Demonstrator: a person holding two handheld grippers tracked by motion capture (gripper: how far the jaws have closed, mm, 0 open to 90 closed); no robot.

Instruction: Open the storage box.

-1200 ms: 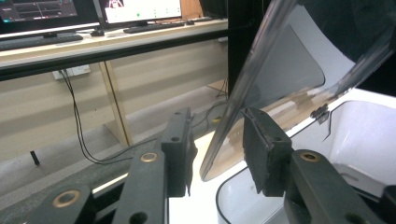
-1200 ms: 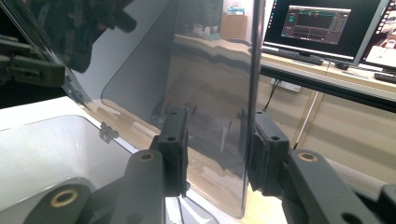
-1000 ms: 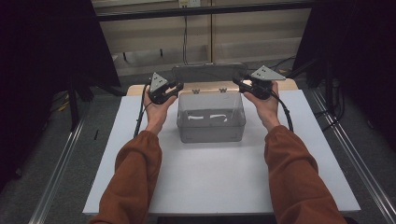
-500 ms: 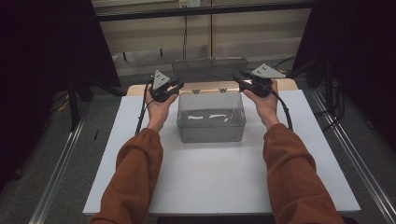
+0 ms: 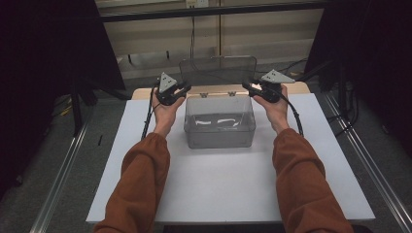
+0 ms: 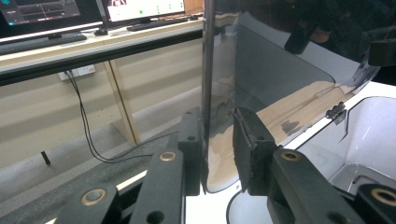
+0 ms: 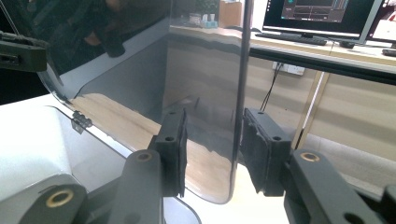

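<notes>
A clear plastic box [image 5: 219, 127] stands on the white table [image 5: 218, 194], its hinged lid [image 5: 217, 70] raised upright at the back. My left gripper [image 5: 180, 90] is at the lid's left edge and my right gripper [image 5: 247, 86] at its right edge. In the left gripper view the lid [image 6: 280, 70] passes between the jaws of my left gripper [image 6: 217, 140], against one pad with a gap to the other. In the right gripper view the lid [image 7: 205, 70] stands between the jaws of my right gripper [image 7: 215, 144], with gaps on both sides. Pale items [image 5: 218, 121] lie inside the box.
A wooden strip [image 5: 296, 88] runs behind the white board. Metal rails [image 5: 63, 170] flank the table on the floor. A desk with monitors [image 6: 140, 7] and cables stands beyond the lid. The lid's hinges [image 6: 337, 111] sit on the box's back rim.
The lid has swung up from a low tilt to upright, and both grippers have risen a little with its side edges.
</notes>
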